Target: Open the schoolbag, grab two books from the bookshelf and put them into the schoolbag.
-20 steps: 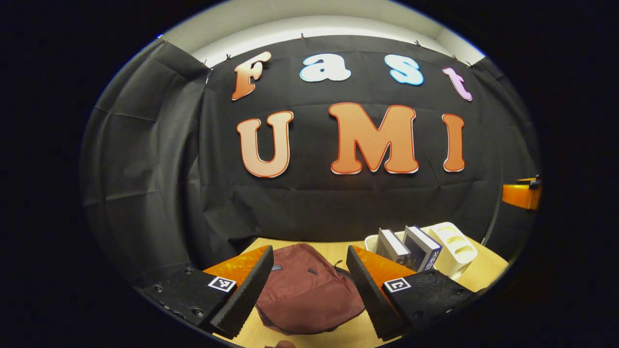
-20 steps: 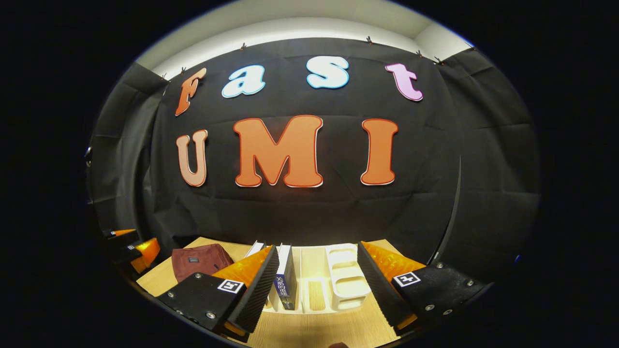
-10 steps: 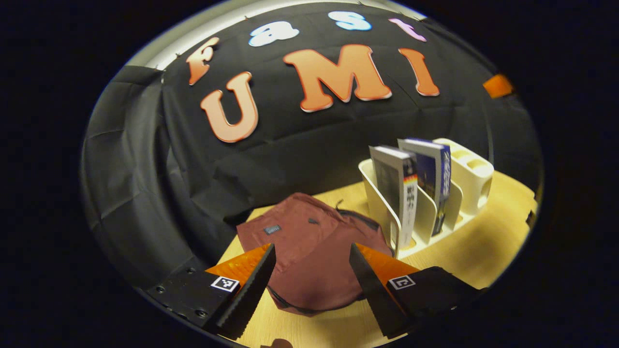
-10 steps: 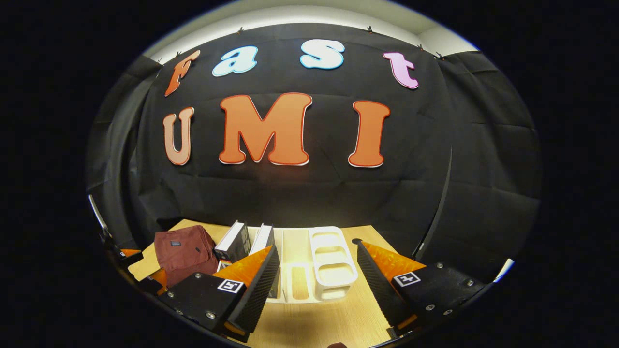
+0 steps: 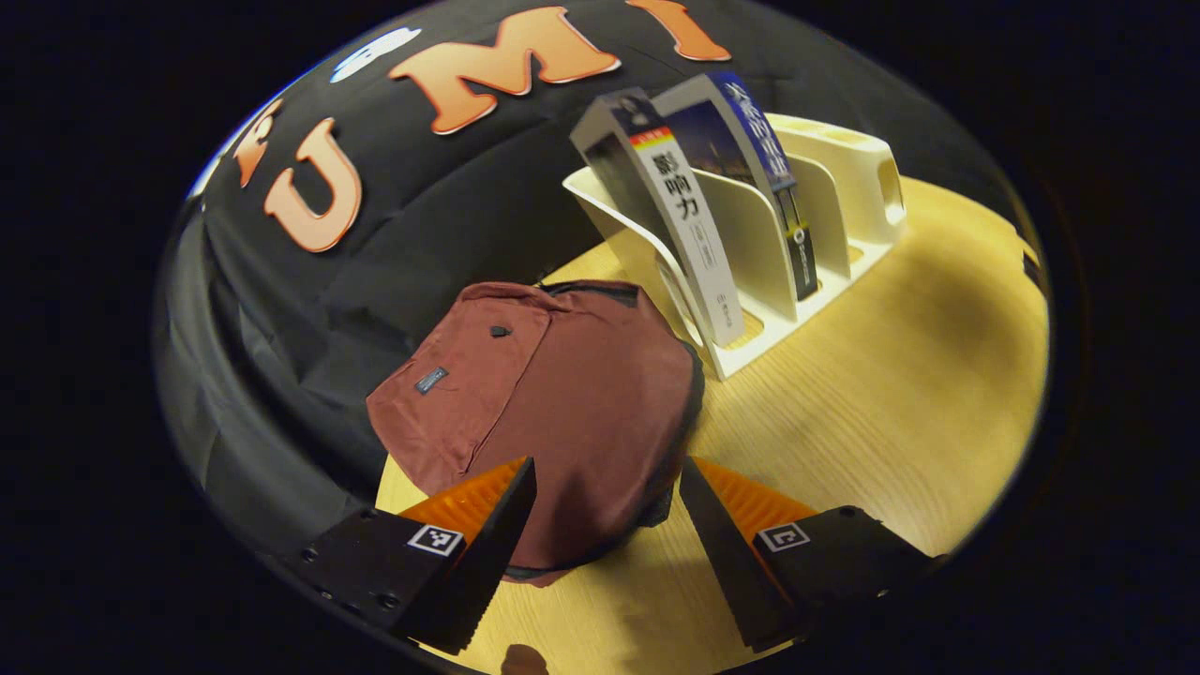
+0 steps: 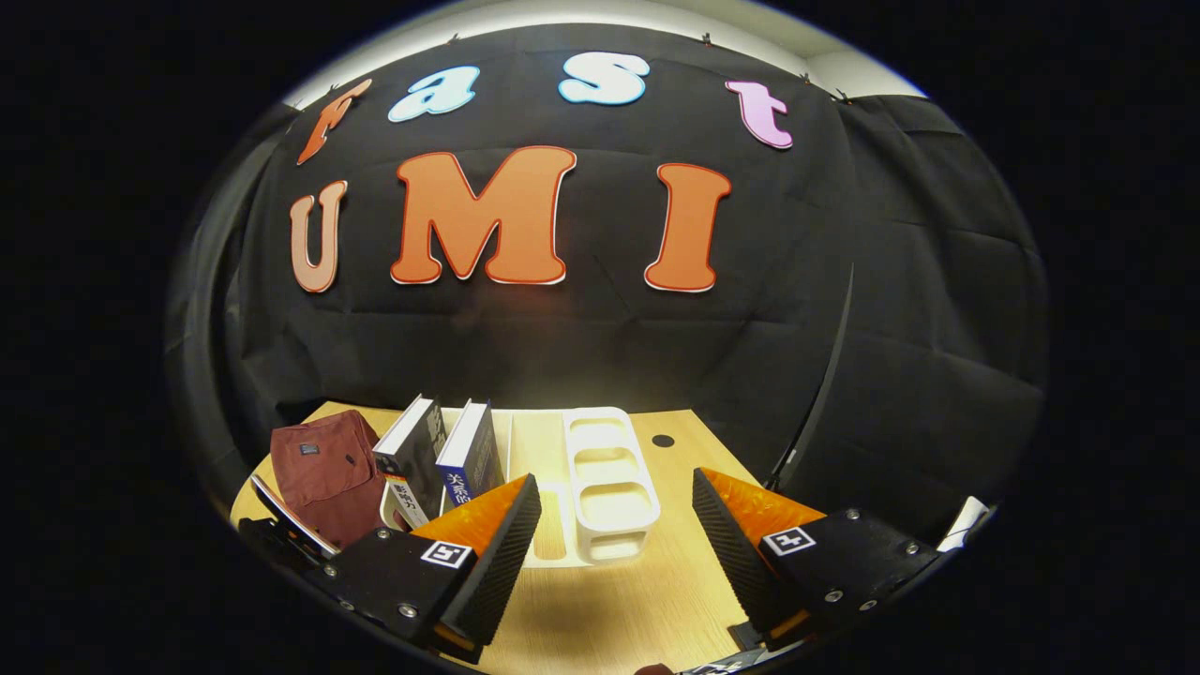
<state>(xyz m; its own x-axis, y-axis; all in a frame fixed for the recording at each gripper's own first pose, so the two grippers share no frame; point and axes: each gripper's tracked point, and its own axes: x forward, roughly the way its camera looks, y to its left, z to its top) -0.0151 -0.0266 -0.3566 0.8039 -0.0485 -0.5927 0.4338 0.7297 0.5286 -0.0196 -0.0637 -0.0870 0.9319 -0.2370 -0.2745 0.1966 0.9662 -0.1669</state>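
Two jaws spread wide, holding nothing, step one pending.
On the bench [image 5: 844, 394] our closed schoolbag [image 5: 553, 394] lies beside the bookshelf [image 5: 825, 206] holding two books [image 5: 684, 206]; left gripper [image 5: 600, 534] hovers above it, right gripper [image 6: 614, 544] waits. Next we need its zipper.

A wooden table [image 5: 872, 394] is carrying the things. A schoolbag [image 5: 562, 394] is lying on it, and a bookshelf [image 5: 834, 216] is standing just beside.

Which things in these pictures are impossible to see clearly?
- Schoolbag near edge, left gripper view: behind the left gripper fingers.
- Bag zipper: too small to tell if open.
- Books lower ends, right gripper view: behind the right gripper finger and bookshelf wall.
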